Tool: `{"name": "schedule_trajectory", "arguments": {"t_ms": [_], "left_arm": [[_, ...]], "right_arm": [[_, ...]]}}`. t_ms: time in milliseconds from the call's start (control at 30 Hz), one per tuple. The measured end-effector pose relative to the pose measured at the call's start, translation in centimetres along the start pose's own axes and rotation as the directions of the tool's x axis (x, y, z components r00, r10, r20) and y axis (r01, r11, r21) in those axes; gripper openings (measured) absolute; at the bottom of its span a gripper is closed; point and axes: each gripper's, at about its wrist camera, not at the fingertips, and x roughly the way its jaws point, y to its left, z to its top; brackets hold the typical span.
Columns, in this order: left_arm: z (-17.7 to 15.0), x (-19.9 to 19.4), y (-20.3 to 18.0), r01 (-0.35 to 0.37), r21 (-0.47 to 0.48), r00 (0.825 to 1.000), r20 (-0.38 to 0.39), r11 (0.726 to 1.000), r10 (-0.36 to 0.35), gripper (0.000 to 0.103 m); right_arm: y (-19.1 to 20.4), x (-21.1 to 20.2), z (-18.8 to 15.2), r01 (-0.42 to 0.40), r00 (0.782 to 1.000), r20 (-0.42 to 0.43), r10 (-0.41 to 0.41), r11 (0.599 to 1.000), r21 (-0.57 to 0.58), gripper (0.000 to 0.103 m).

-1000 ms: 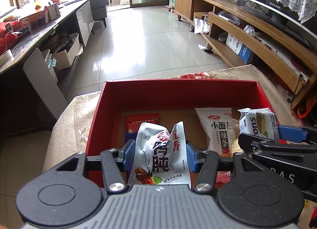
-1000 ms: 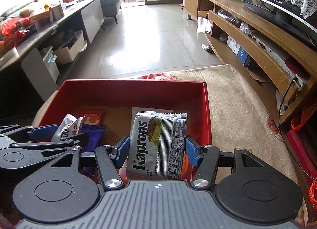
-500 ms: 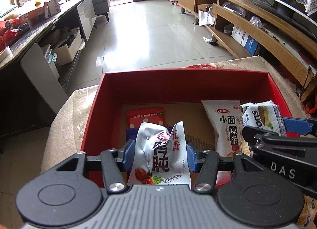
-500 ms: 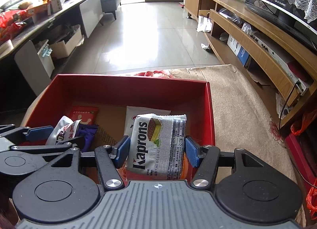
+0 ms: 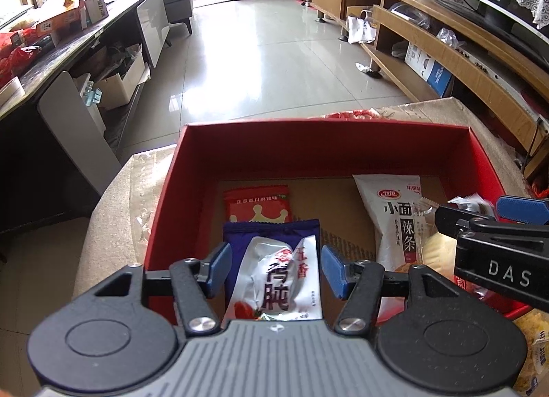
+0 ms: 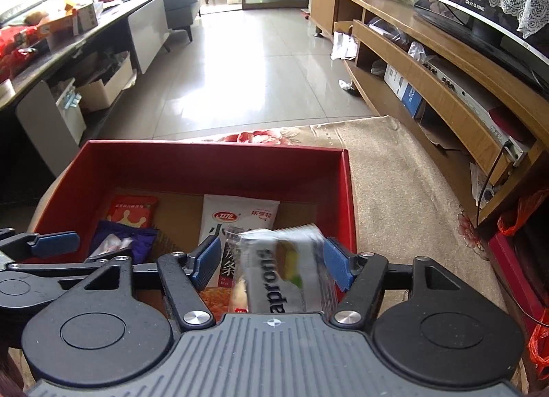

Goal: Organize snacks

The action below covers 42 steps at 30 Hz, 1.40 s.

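A red box [image 5: 322, 143] [image 6: 212, 160] stands on a beige cloth-covered table. Inside lie a red packet [image 5: 257, 203], a purple packet [image 5: 271, 230] and a white noodle-snack bag [image 5: 394, 211] [image 6: 236, 222]. My left gripper [image 5: 274, 268] is open over the box's near side; the silver packet [image 5: 278, 280] sits loose between its jaws, falling onto the purple packet. My right gripper [image 6: 271, 263] is open too; the blurred Kaprons wafer packet [image 6: 284, 273] drops between its jaws. The right gripper also shows in the left wrist view [image 5: 494, 225].
The beige cloth [image 6: 405, 198] stretches right of the box. A yellow snack bag [image 5: 535, 352] lies outside the box's near right corner. A wooden TV cabinet [image 6: 446, 64] runs along the right, a dark cluttered counter [image 5: 51, 47] along the left, tiled floor beyond.
Both grippers have opened and let go of their packets. The silver packet has dropped lower in the left gripper, and the Kaprons packet is falling, blurred, in the right. Both grippers moved further over the box.
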Motion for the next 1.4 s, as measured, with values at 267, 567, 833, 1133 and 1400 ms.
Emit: {"name": "schedule_trajectory", "arguments": {"t_ms": [267,567,833,1133,1400], "left_arm": [[0.3,-0.8,0.5,0.012,-0.017,1.0,0.02,1.0,-0.011,0.061],[0.1,-1.5,0.9,0.025,-0.022,0.999,0.022,0.999,-0.024,0.065],[-0.5,-2.1,1.1,0.039,-0.026,0.999,0.011,0.999,-0.039,0.066],[-2.4,-3.4,2.6,0.047,-0.038,0.999,-0.006,0.998,-0.047,0.066],[-4.7,-5.3,3.6,0.056,-0.036,0.998,0.003,0.998,-0.056,0.07]], "right_arm": [[-0.8,-0.2,0.2,0.0,1.0,0.008,0.0,1.0,0.029,0.073],[-0.4,-0.9,-0.1,-0.002,1.0,0.012,0.002,1.0,0.011,0.074],[-0.2,-1.5,-0.5,-0.003,1.0,0.011,0.003,1.0,0.005,0.074],[0.3,-2.9,-1.6,-0.011,1.0,0.007,0.011,1.0,-0.019,0.076],[0.7,-4.8,-3.3,-0.042,0.999,-0.004,0.041,0.999,-0.021,0.077]]}}
